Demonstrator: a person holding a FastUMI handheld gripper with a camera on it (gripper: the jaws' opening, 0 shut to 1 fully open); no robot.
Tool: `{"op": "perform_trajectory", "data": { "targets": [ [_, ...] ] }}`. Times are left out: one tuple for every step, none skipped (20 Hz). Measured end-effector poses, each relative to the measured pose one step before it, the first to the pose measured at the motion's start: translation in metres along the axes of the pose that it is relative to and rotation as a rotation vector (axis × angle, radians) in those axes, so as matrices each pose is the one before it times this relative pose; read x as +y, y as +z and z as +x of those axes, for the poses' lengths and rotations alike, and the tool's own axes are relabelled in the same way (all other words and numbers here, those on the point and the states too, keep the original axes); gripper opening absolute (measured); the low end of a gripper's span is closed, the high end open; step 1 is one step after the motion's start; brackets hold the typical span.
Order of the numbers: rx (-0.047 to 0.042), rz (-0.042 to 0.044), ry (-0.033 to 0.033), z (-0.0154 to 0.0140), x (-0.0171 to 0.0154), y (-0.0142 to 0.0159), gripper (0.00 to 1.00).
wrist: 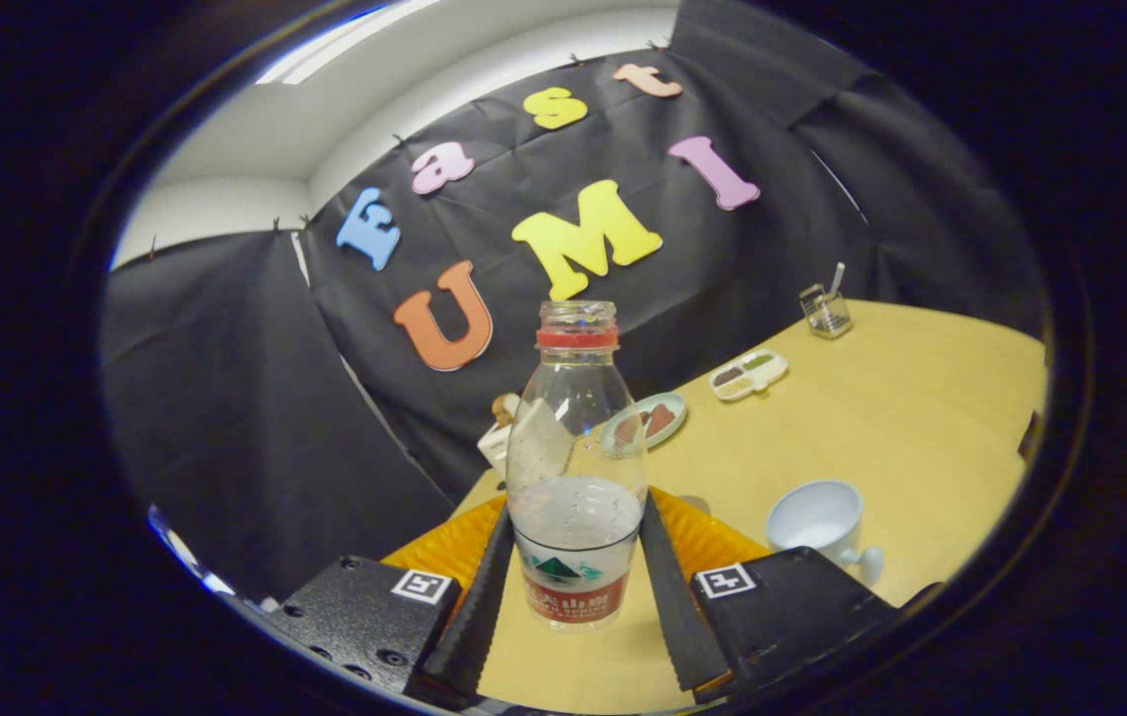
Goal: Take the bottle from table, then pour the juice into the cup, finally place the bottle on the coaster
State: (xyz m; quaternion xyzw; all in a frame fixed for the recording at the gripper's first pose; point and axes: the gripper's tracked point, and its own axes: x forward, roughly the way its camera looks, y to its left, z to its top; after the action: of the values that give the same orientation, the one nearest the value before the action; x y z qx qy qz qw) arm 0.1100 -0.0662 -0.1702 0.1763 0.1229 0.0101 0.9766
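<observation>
A clear uncapped bottle with a red neck ring and a red-and-green label stands between my fingers, whitish juice filling its lower part. My gripper is shut on the bottle, one finger pressing each side at the liquid level. An orange ridged coaster lies just behind the bottle, spreading out past both fingers. A pale cup with a handle sits on the wooden table, to the right of the coaster and beyond my right finger. I cannot tell whether the bottle's base touches the table.
Beyond the bottle a round plate holds brown pieces, with a small white object to its left. Farther back are a divided tray and a clear holder with a utensil. The table's edge meets the black cloth wall at the left.
</observation>
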Motion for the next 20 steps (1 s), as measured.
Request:
{"op": "perform_trajectory", "data": {
  "targets": [
    [-0.02114,-0.0175,0.0092,-0.00177,0.00542,0.00794,0.75],
    [-0.01756,-0.02489,-0.00014,0.00186,0.00266,0.00663,0.75],
    [-0.00583,-0.0421,-0.01406,0.00151,-0.00111,0.00639,0.74],
    [-0.0044,-0.049,-0.02241,0.00106,-0.00605,0.00466,0.75],
    [-0.01327,-0.04757,-0.02281,0.00244,-0.00274,0.00727,0.75],
    [-0.0134,-0.04472,-0.02726,0.00329,-0.00285,0.00672,0.75],
    [-0.01581,-0.03358,-0.0285,0.00604,-0.00322,0.00597,0.75],
    [-0.0019,-0.03008,-0.02004,0.00763,0.00052,0.00043,0.75],
    [-0.00093,-0.02945,-0.01474,0.00832,0.00224,0.00218,0.75],
    [-0.01504,-0.00996,-0.00416,0.00895,0.00256,0.00471,0.75],
    [-0.01249,-0.00551,0.00505,0.00918,0.00493,0.00305,0.75],
    [-0.01798,0.00397,0.00356,0.00807,0.00304,0.00082,0.75],
    [0.00016,-0.01047,0.00003,0.00849,0.00195,-0.00197,0.75],
    [0.00049,-0.02253,-0.01407,0.00727,-0.00321,-0.00293,0.75],
    [-0.00891,-0.01073,-0.00592,0.00855,0.00025,-0.00262,0.75],
    [0.01026,-0.00035,0.00168,0.01173,0.00471,-0.00722,0.75],
    [0.00802,0.00777,0.00742,0.00956,0.0041,-0.00741,0.75],
    [0.01452,-0.00121,0.00493,0.00985,0.00504,-0.00999,0.75],
    [0.01843,-0.01295,0.00262,0.00882,0.00125,-0.00864,0.75],
    [0.01091,-0.00842,-0.00025,0.00713,-0.00148,-0.00766,0.75]
  ]
}}
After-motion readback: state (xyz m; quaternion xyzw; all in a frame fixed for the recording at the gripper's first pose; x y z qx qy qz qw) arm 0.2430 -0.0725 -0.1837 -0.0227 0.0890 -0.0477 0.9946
